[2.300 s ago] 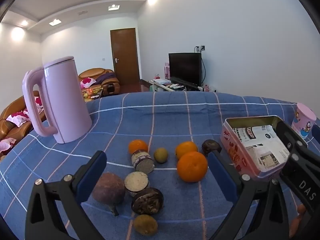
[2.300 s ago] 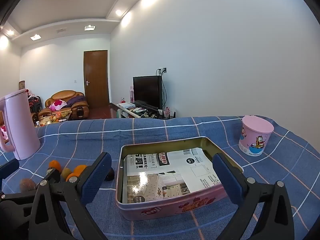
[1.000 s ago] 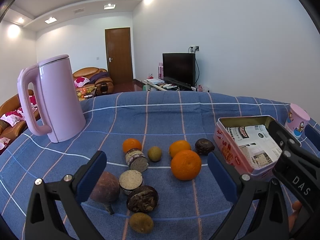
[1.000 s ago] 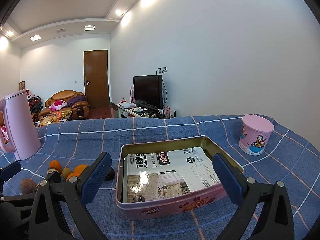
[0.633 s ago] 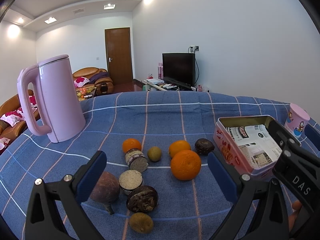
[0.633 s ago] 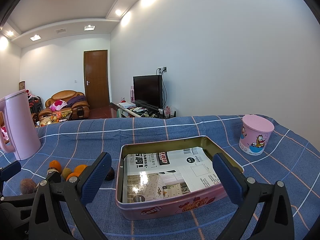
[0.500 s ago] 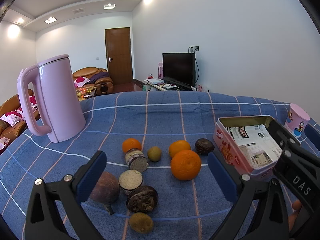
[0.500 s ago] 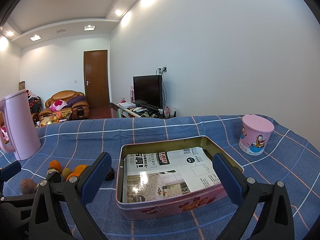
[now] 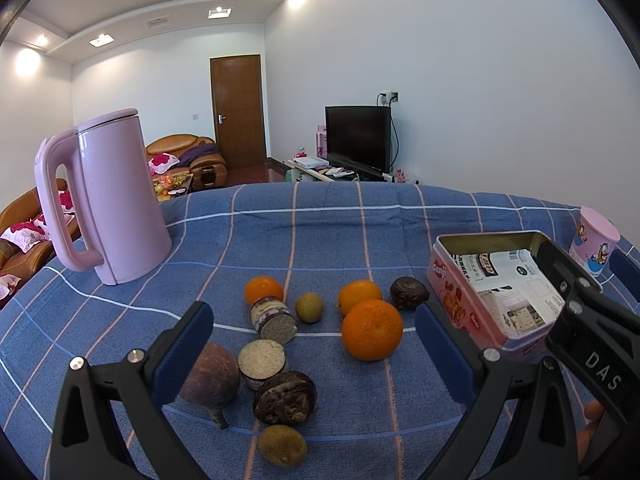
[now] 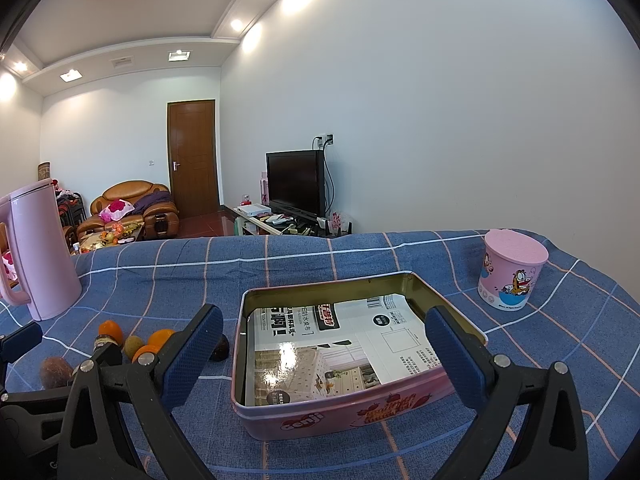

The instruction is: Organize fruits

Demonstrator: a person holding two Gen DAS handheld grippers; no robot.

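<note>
**Both grippers held apart over fruit and tin**

Left gripper [image 9: 312, 344] hung low over the blue checked tablecloth [image 9: 328, 236], its blue-padded jaws spread wide with nothing between them but fruit lying on the cloth. Nearest its camera lay a small brownish-yellow fruit [image 9: 282, 445], and just behind it a wrinkled dark passion fruit [image 9: 285, 397]. To the left of that sat a dull purple round fruit [image 9: 212, 378], partly behind the left finger, touching or nearly touching a cut piece with a pale face [image 9: 262, 362]. A second cut piece [image 9: 273, 318] lay a little farther on, in front of a small orange [image 9: 263, 289]. A small green-brown fruit [image 9: 309, 307] sat between that piece and a large orange [image 9: 372, 330]; a medium orange [image 9: 359, 295] rested just behind the large one, and another dark passion fruit [image 9: 409, 292] lay near the tin's corner.

Right gripper [image 10: 324, 350] was likewise spread, empty, its fingers framing an open pink tin [image 10: 352, 408] that held only printed paper [image 10: 340, 356]. All the fruit lay on the cloth to the left of the tin, none inside.

Farther back stood a pink kettle [image 9: 112, 196] on the left and a pink cartoon cup [image 10: 512, 274] on the right. Beyond the table were a television [image 10: 296, 184], a brown sofa [image 10: 132, 204] and a wooden door [image 10: 193, 158].
</note>
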